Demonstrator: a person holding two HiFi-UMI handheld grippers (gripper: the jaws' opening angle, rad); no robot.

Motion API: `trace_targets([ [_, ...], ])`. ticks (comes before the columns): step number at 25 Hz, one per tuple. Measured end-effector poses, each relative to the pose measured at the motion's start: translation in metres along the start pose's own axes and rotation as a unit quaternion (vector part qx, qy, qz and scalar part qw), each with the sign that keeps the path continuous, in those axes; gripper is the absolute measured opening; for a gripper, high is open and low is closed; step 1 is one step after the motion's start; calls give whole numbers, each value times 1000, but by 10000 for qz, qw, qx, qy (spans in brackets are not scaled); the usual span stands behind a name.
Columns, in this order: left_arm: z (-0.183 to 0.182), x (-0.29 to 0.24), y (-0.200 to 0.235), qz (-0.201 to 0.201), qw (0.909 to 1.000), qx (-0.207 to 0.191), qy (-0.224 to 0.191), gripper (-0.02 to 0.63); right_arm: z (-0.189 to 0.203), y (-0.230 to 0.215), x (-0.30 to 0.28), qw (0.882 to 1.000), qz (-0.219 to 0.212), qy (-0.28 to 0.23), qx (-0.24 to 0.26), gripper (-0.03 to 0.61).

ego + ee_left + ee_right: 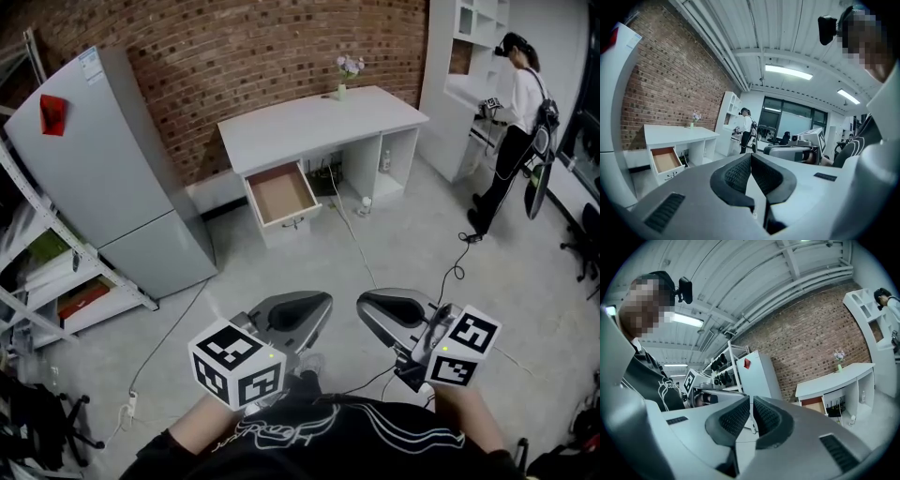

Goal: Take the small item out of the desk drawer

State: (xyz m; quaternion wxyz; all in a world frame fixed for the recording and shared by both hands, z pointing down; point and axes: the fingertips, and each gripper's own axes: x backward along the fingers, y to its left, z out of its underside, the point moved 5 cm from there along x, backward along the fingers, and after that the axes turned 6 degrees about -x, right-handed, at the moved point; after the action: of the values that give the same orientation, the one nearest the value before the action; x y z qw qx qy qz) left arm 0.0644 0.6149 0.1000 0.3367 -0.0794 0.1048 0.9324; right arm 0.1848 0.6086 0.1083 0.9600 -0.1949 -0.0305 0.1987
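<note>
Grey-bodied tongs, two, nearest: I am holding the left gripper (751, 155) with its jaws pressed together on nothing. The right gripper (751, 398) is likewise closed and empty. Both are hanging at my waist, tips pointing toward each other.

Floor (281, 272), bare concrete, is stretching between me and the goal. A cable (354, 239) is trailing across it toward the desk (319, 122).

Drawer (281, 192), under the desk's left side, is standing pulled out already, well apart from both grippers. Its brown bottom is looking bare from here.

Small item: I am not making it out in any view. It may be lying just behind the drawer front, or be too small to tell.

Fridge (112, 169) is standing left of the desk. A vase (342, 91) is sitting at the desk's back edge. A person (520, 112) is working at the far shelves, clear of my path.

Step in hand, as I judge it: I am standing off, the approach not yet begun. The next move is calling for closing in on the drawer, looking down into it, then parting one gripper's jaws before reaching.
</note>
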Motion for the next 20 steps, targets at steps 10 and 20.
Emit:
trace_targets([
  [10,23,-25,77,115,9994,337,-5,21,18,-65,-55,9988,69,210,-428,57],
  [20,12,-82,262,253,9970,699,221,21,-22,-194,-190,9956,299,220,-863,57],
])
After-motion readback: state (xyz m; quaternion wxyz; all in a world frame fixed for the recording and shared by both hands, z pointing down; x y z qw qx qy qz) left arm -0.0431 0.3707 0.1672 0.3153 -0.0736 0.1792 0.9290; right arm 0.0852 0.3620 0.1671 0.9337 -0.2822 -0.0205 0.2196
